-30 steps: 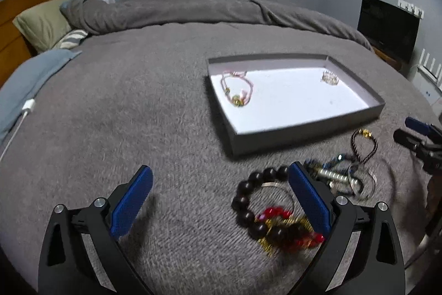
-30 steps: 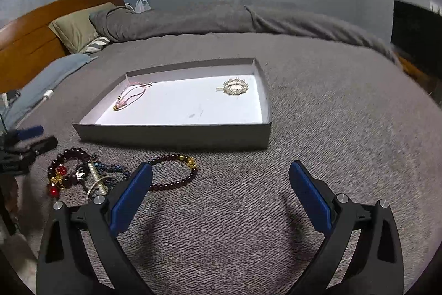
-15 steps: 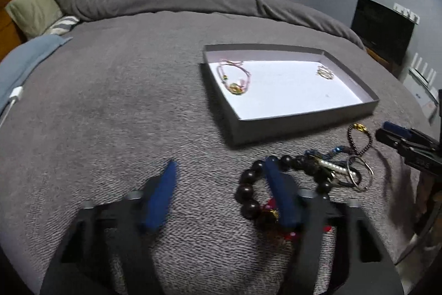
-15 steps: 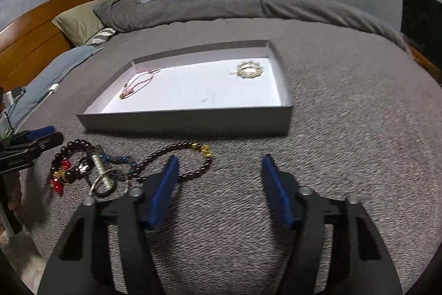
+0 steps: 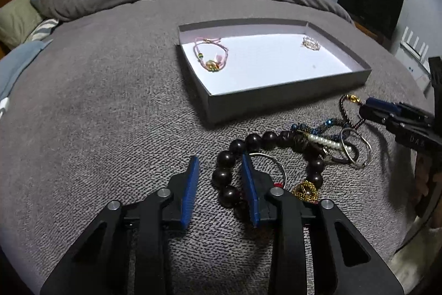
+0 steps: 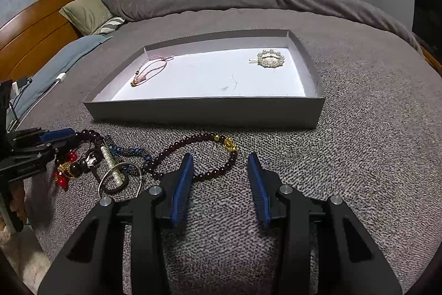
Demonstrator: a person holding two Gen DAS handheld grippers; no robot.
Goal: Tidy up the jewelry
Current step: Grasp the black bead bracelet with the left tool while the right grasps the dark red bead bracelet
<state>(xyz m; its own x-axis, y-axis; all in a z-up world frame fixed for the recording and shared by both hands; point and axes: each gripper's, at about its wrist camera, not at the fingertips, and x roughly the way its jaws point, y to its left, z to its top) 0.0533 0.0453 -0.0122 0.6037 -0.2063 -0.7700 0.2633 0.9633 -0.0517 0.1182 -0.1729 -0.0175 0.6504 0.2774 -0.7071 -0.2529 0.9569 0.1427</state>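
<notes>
In the left wrist view my left gripper [image 5: 219, 161] is closing. The left arc of a large dark wooden bead bracelet [image 5: 222, 176] lies between its blue pads, which do not press on it. In the right wrist view my right gripper [image 6: 219, 156] is closing too. The gold-charm end of a thin dark red bead bracelet [image 6: 230, 156] sits between its pads, untouched. A grey tray [image 5: 276, 90] [image 6: 204, 112] behind holds a pink cord bracelet [image 5: 211, 54] [image 6: 150, 71] and a pearl brooch [image 5: 310, 44] [image 6: 270, 60].
Between the two bracelets on the grey bedspread lies a tangle: a pearl strand [image 6: 110, 165], silver rings [image 5: 356, 148], a blue bead chain [image 6: 132, 151], red beads [image 6: 65, 176] and a gold chain [image 5: 305, 188]. Pillows and a wooden headboard [image 6: 41, 24] stand at the far left.
Both grippers' jaws have narrowed from wide open. The left ones now straddle the big bead bracelet's left arc. The right gripper has edged forward and down over the dark red bracelet.
</notes>
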